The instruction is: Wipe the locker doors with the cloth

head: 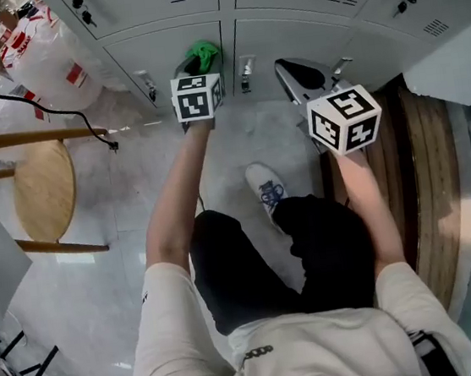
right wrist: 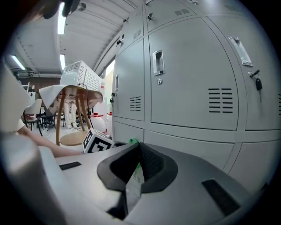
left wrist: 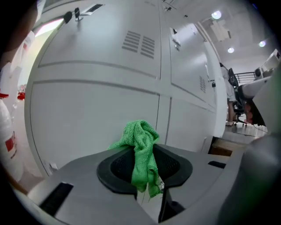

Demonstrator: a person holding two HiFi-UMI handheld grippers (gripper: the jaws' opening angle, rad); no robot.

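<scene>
Left gripper: held out toward the bottom row of lockers; fingers were clamped on the cloth.
Cloth: green, bunched in a lump just past the left fingertips, with a tail that hung down between them. A small green edge also showed in the right gripper view, left of that gripper's fingertips.
Cloth vs. door: the lump sat directly ahead of the fingers, in front of the lower locker door, near the seam with the neighbouring door. Contact with the panel could not be judged from any view.
Right gripper: fingers were together at the tips, nothing between them; it pointed at the lockers to the right of the cloth, apart from them.
Locker doors: pale grey, with louvred vents, recessed handles and keys in some locks.
Left marker cube: seen to the left of the right fingers, beside the forearm.
Behind the fingers: person's white shoe on the glossy floor.
Left of the left fingers: round wooden stool, well apart; black cable above it.
</scene>
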